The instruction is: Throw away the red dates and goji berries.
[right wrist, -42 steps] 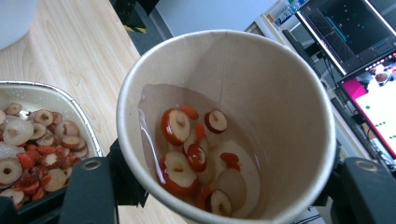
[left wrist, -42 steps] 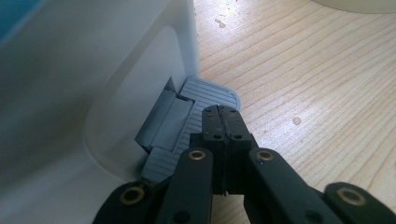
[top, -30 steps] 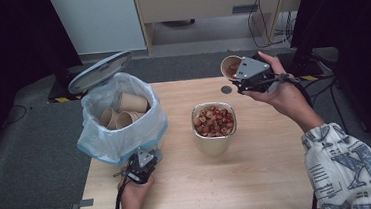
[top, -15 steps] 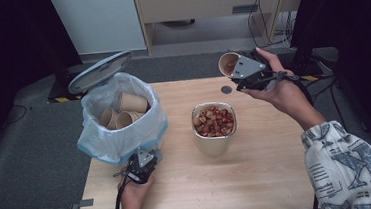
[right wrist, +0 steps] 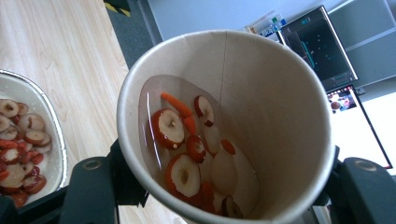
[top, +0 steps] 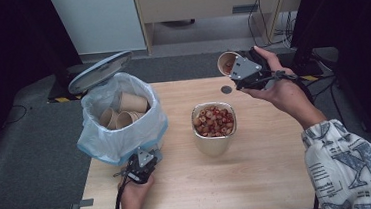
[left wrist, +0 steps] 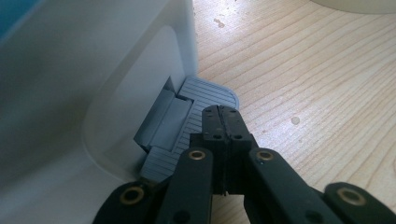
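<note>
From above, the right hand (top: 277,84) reached beyond the metal bowl (top: 214,127), its right gripper (top: 243,72) clamping a tilted paper cup (top: 227,62). The left gripper (left wrist: 223,122), jaws pressed together, sat on the bin's pedal (left wrist: 187,116). The cup (right wrist: 224,121) held red slices (right wrist: 184,140) in liquid.

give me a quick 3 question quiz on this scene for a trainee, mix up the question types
1. True or false: the right hand-held gripper holds an empty paper cup.
2. Multiple choice: the closed left hand-held gripper rests on the A) bin pedal B) metal container C) bin lid.
3. Fill in: the bin's plastic bag holds several discarded paper ____.

Key
1. False: the cup holds liquid and red fruit slices.
2. A
3. cups
</note>
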Demonstrator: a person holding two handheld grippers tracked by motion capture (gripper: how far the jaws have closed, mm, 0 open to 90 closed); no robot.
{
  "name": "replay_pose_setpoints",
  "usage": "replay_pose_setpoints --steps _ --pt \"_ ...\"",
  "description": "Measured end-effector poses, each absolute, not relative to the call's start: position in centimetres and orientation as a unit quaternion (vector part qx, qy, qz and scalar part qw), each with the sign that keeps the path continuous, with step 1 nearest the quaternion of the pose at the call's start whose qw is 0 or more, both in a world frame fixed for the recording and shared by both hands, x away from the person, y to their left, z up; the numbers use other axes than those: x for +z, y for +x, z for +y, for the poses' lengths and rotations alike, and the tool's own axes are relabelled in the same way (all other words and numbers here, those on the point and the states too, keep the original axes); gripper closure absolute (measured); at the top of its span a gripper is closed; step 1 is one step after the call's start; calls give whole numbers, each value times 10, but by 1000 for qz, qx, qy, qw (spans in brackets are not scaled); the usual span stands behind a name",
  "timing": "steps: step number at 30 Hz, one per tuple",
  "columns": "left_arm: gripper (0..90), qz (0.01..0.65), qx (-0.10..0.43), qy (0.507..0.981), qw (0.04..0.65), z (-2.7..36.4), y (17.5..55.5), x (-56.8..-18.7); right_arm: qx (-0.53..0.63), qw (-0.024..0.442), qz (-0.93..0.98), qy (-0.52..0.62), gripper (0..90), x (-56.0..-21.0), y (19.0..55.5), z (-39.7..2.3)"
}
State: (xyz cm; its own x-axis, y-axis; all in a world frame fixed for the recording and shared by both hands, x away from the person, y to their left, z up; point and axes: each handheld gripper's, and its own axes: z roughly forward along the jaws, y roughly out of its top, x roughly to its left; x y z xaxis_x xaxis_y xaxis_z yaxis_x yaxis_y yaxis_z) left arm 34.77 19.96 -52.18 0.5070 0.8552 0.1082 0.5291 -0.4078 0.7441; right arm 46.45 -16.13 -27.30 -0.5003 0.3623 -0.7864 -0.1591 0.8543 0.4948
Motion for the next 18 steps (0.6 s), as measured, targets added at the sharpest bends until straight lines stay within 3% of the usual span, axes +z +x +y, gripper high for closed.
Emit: replay_pose_setpoints --steps 18 --pt "890 432 245 802 332 200 348 -522 243 506 826 46 348 -274 464 -160"
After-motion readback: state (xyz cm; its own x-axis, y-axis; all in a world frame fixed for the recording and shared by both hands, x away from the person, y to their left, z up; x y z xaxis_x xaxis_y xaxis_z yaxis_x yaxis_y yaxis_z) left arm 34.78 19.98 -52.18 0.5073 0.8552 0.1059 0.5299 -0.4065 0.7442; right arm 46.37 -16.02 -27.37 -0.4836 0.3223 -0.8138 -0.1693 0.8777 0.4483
